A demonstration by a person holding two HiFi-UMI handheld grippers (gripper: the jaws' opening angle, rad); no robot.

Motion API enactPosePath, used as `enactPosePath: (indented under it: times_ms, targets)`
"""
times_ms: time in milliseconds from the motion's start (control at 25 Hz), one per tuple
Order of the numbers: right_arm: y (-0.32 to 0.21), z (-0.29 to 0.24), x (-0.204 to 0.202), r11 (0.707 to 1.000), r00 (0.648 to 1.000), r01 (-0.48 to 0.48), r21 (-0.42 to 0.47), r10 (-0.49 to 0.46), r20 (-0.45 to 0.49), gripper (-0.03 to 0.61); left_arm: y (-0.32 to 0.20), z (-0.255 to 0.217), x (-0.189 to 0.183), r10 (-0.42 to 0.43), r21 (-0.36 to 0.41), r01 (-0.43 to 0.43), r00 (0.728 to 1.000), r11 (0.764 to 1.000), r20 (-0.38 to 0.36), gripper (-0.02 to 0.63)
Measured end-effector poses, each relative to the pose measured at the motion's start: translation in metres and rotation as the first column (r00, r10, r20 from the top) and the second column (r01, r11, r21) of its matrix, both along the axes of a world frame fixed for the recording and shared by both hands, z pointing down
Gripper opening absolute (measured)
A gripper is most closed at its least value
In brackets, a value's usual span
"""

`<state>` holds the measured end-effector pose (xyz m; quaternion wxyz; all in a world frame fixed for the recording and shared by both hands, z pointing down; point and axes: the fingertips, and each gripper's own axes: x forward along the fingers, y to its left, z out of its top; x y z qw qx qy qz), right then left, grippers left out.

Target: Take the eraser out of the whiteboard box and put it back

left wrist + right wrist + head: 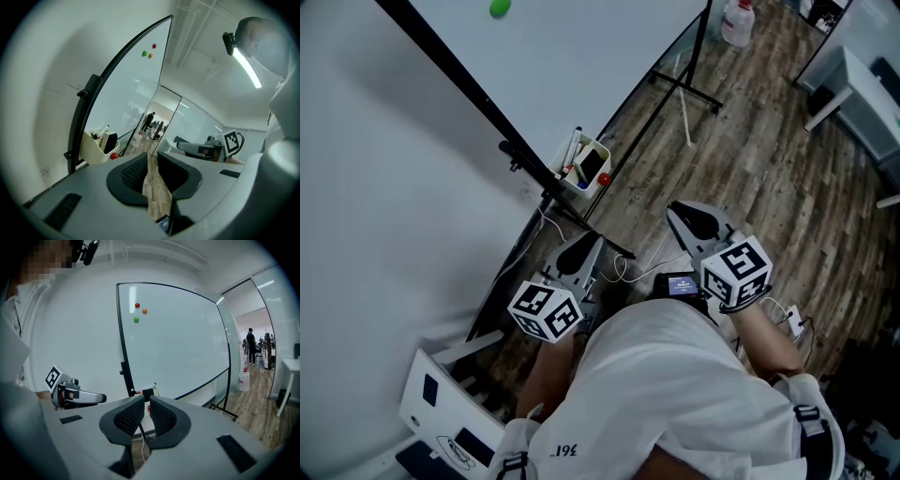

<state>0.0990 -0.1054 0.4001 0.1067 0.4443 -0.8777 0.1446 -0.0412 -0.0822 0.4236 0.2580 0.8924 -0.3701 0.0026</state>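
A cream whiteboard box hangs on the frame at the whiteboard's lower edge. The black eraser stands in it beside markers and a red magnet. My left gripper hovers below the box, a short way off. My right gripper is further right, over the wood floor. In the left gripper view the box and eraser sit left of the left gripper; its jaws stand slightly apart and empty. In the right gripper view the eraser shows just beyond the right gripper, which has a narrow empty gap.
The whiteboard stand's black legs reach across the floor at the upper right, with a clear jug behind them. A white desk is at the far right. White cables trail under the grippers. A white device lies at the lower left.
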Motion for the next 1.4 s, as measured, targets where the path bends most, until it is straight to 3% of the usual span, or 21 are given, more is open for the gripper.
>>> enactPosePath:
  times_ms: [1200,1400]
  targets:
    - [0.015,0.01,0.0,1.0,1.0,-0.005,-0.022,0.005,-0.008,0.029,0.017,0.011,0.016,0.053,-0.041,-0.053,0.999,0.998,0.001,0.074]
    - [0.011,0.002,0.003,1.0,1.0,0.0,0.006,0.001,-0.027,0.025,0.017,0.007,0.019,0.057,-0.04,-0.057,0.998,0.998,0.005,0.074]
